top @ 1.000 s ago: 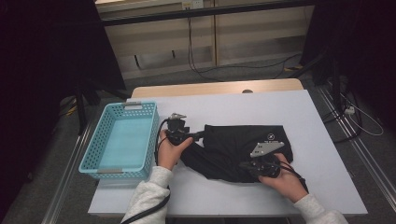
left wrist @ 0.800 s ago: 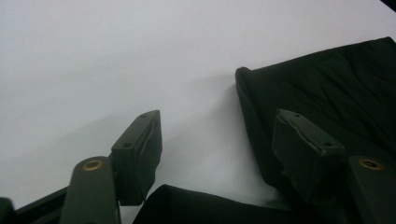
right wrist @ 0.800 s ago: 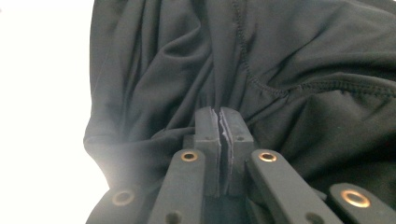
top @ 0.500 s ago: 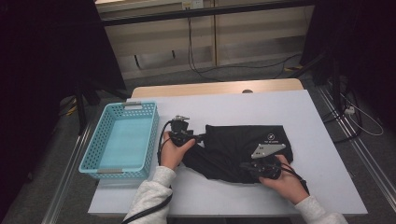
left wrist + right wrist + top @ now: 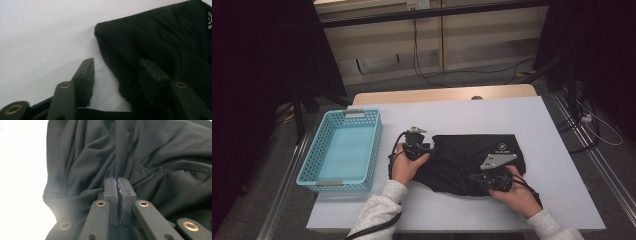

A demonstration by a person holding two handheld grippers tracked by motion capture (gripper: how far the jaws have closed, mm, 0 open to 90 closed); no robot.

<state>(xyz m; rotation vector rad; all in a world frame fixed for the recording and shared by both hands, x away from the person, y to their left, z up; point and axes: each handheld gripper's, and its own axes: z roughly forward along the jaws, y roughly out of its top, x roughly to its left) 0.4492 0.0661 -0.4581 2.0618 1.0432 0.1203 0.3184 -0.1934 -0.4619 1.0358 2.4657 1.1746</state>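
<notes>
white table (image 5: 557,165); right jaws pinch garment (image 5: 160,150)

Small white logo (image 5: 501,148) on black garment (image 5: 472,160) prob. unreadable; garment's far side cut off in right tool view.

One black garment (image 5: 472,162), one blue basket (image 5: 343,150), two tongs, one table (image 5: 522,112).

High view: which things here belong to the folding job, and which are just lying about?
In the job: black garment; right gripper, shut on a fold of it; left gripper, open at its edge.

Lying about: blue basket, empty; cables on the floor.
</notes>
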